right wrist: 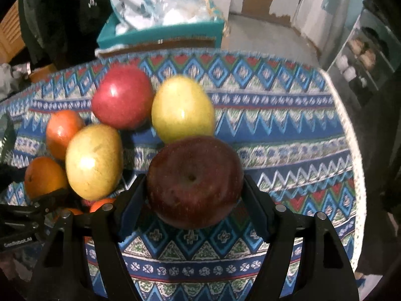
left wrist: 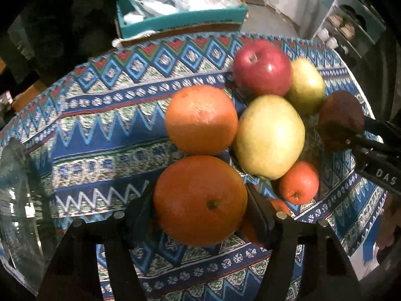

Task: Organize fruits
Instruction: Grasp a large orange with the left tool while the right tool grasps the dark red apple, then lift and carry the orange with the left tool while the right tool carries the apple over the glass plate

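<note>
My left gripper (left wrist: 200, 200) is shut on a large orange (left wrist: 200, 199), held over the patterned tablecloth (left wrist: 105, 130). A second orange (left wrist: 201, 120), a yellow-green pear (left wrist: 269, 136), a red apple (left wrist: 262, 67), another yellow-green fruit (left wrist: 307, 85) and a small tangerine (left wrist: 298, 182) lie beside it. My right gripper (right wrist: 194, 190) is shut on a dark red apple (right wrist: 194, 180); it also shows in the left wrist view (left wrist: 340, 115). The right wrist view shows the red apple (right wrist: 122, 96), two yellow-green fruits (right wrist: 183, 109) (right wrist: 94, 161) and oranges (right wrist: 64, 131).
A clear glass bowl (left wrist: 15, 200) stands at the left edge of the table. A teal box (left wrist: 180, 17) with plastic bags sits beyond the table's far edge. A shelf with jars (left wrist: 345, 30) stands at the right.
</note>
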### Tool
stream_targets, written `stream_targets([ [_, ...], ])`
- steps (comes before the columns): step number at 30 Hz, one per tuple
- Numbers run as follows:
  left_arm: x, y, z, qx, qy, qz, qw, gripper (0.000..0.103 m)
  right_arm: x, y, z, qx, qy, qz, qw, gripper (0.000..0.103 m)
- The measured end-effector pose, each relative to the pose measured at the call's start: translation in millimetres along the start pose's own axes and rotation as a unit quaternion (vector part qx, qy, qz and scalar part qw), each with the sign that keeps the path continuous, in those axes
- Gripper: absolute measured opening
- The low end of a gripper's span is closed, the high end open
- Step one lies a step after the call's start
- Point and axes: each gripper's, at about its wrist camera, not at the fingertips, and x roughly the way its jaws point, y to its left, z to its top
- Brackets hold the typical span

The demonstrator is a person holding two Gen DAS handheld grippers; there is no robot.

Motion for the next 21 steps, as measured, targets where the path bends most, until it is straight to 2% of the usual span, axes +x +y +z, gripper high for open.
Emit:
stream_targets([
  [8, -41.2, 16.1, 6.2, -0.016, -0.063, 0.017, 0.9978, 0.070, -37.6, 8.3, 9.2, -0.005, -0.052, -0.012, 0.999, 0.075],
  [15, -84.6, 26.0, 8.3, -0.026, -0.119, 0.029, 0.9921, 0.070, -67.6, 16.4, 12.6, -0.013, -0.087, -0.011, 0.996, 0.075],
  [21, -111.9, 32.2, 2.8, -0.036, -0.145, 0.032, 0.9883, 0.069, -91.8, 22.2, 14.7, -0.018, -0.115, -0.005, 0.993, 0.075],
])
